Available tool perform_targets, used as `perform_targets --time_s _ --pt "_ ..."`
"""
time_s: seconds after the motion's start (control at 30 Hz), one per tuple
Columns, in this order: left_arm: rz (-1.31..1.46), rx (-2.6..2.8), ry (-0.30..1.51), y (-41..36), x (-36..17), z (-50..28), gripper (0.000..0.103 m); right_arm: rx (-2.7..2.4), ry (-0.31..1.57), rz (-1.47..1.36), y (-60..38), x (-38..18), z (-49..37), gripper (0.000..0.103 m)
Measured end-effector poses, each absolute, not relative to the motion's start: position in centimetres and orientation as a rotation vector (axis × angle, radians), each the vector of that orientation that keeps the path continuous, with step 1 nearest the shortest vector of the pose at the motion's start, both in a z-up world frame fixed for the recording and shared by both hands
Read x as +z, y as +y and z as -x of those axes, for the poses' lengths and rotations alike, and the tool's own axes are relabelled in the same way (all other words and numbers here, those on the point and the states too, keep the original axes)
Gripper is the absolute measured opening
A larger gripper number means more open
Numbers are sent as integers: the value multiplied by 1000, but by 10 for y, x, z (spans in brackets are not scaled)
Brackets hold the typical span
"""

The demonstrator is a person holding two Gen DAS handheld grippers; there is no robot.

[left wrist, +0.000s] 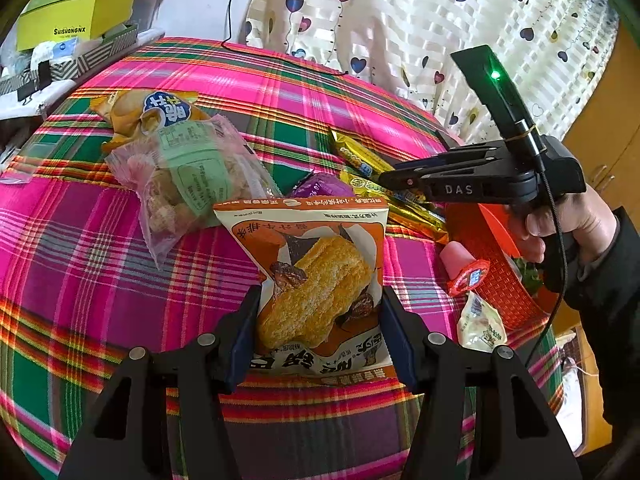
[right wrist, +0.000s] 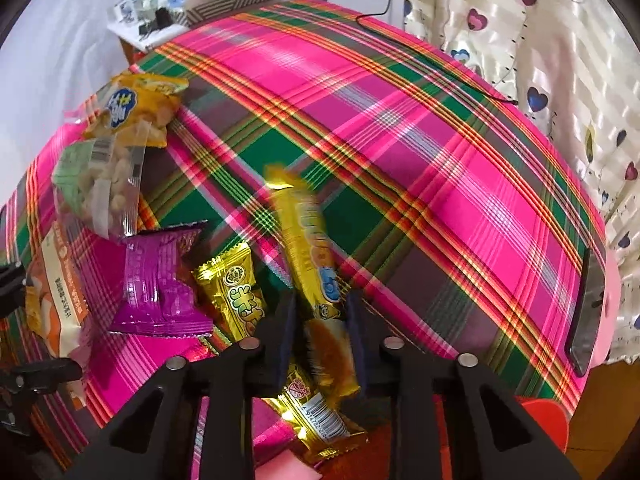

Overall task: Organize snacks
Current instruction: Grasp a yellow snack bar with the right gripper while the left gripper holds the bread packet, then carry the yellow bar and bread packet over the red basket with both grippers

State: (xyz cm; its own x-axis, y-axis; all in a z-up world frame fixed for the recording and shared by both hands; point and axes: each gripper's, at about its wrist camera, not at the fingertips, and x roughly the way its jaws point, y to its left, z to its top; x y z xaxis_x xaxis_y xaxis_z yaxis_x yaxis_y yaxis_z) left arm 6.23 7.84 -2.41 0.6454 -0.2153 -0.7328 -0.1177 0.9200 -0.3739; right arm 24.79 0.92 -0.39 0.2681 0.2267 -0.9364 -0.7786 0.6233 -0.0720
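- A plaid cloth [left wrist: 100,248] in pink and green covers the desk, and the snacks are scattered over it.
- The left hand-held gripper [left wrist: 318,328] is seen at the bottom centre of the left wrist view, about half open, with an orange-and-white bread packet [left wrist: 316,276] between its jaws; the pads stand at the packet's edges, and whether they press on it cannot be told.
- The right hand-held gripper [right wrist: 322,340] is closed on a long gold snack bar [right wrist: 308,264], gripped near its lower end, with the rest of the bar reaching up toward the middle of the right wrist view.
- A second gold bar [right wrist: 316,416] lies under the jaws at the bottom centre, a short gold packet [right wrist: 236,296] just left of them, and a purple packet [right wrist: 156,284] further left.
- At the upper left of the left wrist view a clear bag of puffs [left wrist: 188,184] overlaps a yellow crisp bag [left wrist: 148,116].
- A red basket [left wrist: 492,276] sits at the right edge of that view, with a pink cup [left wrist: 460,266] and a small white packet [left wrist: 480,324] beside it.
- The step in hand appears to be the pick-up of the gold bar.
- The next move probably calls for a clean lift clear of the neighbouring gold bar and a carry toward the basket, if that is the intended container.
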Motion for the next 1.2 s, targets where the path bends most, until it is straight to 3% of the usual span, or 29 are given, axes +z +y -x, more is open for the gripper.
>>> perform_targets --time_s 0.47,1.2 --pt "392 -53 853 73 -13 -58 58 749 999 452 -13 37 -227 20" --pt "320 -94 793 37 29 -31 58 703 815 197 -93 95 -105 20"
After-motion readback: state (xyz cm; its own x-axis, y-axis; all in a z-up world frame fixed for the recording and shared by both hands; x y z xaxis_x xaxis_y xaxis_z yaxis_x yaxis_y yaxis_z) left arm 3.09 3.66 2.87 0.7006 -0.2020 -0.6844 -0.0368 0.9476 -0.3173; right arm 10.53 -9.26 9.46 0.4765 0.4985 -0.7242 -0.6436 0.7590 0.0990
